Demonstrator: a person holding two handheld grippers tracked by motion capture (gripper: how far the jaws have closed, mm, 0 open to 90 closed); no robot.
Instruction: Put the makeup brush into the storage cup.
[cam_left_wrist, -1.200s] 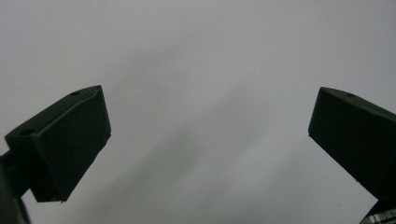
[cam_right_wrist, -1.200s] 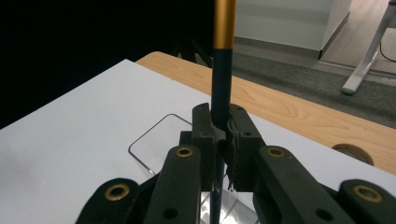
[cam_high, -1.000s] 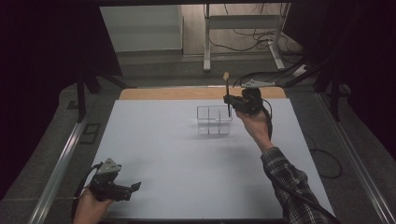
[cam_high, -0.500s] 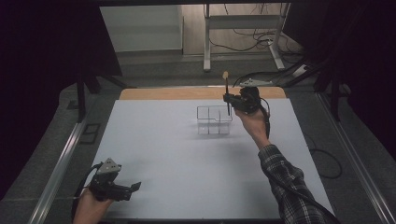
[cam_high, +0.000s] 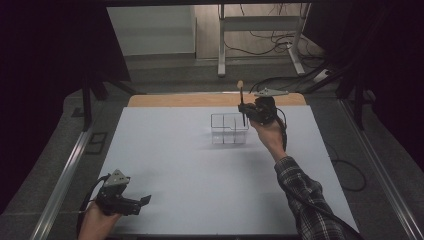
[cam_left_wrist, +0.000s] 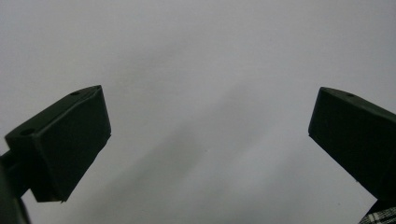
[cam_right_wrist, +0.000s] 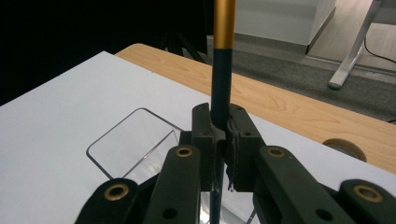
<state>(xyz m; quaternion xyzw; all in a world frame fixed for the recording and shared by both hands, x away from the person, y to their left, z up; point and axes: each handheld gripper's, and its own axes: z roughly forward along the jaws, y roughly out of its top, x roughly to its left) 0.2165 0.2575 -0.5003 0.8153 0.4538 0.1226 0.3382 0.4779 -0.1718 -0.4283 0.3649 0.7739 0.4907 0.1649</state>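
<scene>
A pencil (cam_high: 241, 95) with a dark shaft, a gold band and a pale top end stands upright in my right gripper (cam_high: 243, 107), whose jaws are shut on its shaft. It hangs over the right rear part of a clear plastic box with compartments (cam_high: 222, 115) at the far middle of the white table. In the right gripper view the pads pinch the pencil (cam_right_wrist: 220, 93) in my right gripper (cam_right_wrist: 219, 135), with the clear box (cam_right_wrist: 135, 140) below and to the left. My left gripper (cam_high: 141, 204) lies low at the near left corner, open. Bare white surface lies between the jaws of my left gripper (cam_left_wrist: 210, 140).
The white sheet (cam_high: 190, 170) covers the table, with a wooden strip (cam_high: 190, 100) bare at its far edge. Metal rails (cam_high: 65, 175) run along both sides. Desk legs (cam_high: 220, 45) and cables (cam_high: 345, 165) lie on the floor beyond and to the right.
</scene>
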